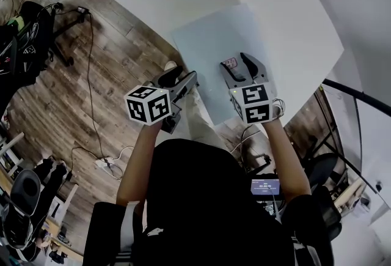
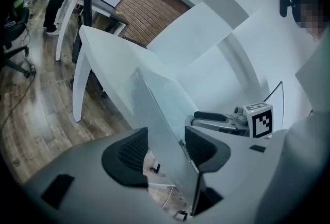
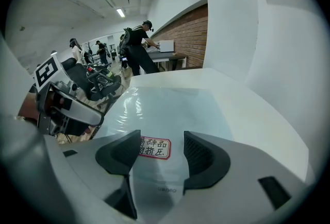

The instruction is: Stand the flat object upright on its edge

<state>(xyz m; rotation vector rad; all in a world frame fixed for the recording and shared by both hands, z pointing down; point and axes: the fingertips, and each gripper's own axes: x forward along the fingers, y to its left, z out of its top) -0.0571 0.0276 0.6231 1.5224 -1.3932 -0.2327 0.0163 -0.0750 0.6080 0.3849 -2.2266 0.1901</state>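
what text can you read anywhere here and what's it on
"碎品" over "折压": red-bordered sticker on the flat sheet; each line's first character is partly hidden.
Too blurred to read: small grey print under the sticker.
Too small to read: digits on the small screen at the person's waist.

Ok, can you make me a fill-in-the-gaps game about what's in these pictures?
1. The sheet lies flat on a white ____.
2. Its label has a ____ border.
3. The label shows between the jaws of the ____ hand-held gripper.
4. The floor is made of ____.
Missing words: table; red; right; wood.
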